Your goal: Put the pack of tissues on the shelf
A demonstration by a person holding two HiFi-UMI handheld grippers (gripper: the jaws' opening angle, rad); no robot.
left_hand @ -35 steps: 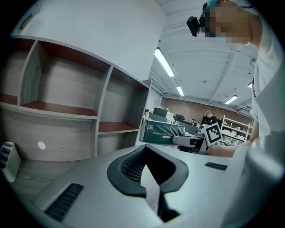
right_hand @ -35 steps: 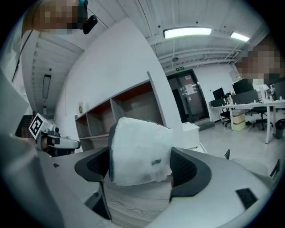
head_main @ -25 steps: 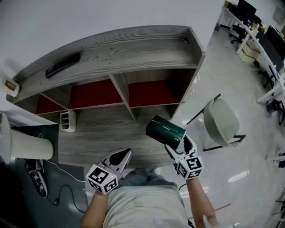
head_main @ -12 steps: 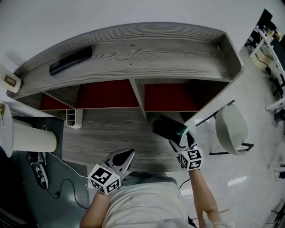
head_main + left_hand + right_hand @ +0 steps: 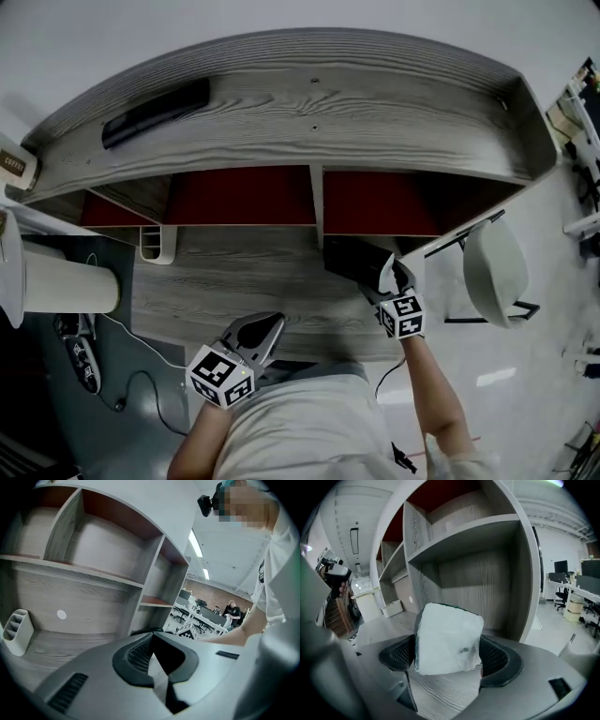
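The pack of tissues (image 5: 354, 262), dark green in the head view with a white end (image 5: 447, 637) in the right gripper view, is held in my right gripper (image 5: 384, 272), shut on it. It hangs just above the grey desk surface (image 5: 234, 281), at the mouth of the right-hand compartment (image 5: 375, 202) of the wooden shelf unit (image 5: 328, 112). In the right gripper view that compartment opens straight ahead, under a shelf board (image 5: 468, 531). My left gripper (image 5: 272, 323) sits low at the desk's front edge, shut and empty (image 5: 152, 637).
A white pen holder (image 5: 155, 246) stands at the back left of the desk. A long black object (image 5: 155, 112) lies on the shelf's top board. A white cylinder (image 5: 66, 289) stands at the left, a chair (image 5: 492, 272) at the right. Cables and a shoe (image 5: 80, 361) lie on the floor.
My right gripper has carried the pack forward and slightly right, up to the mouth of the right compartment. The left gripper has stayed almost still.
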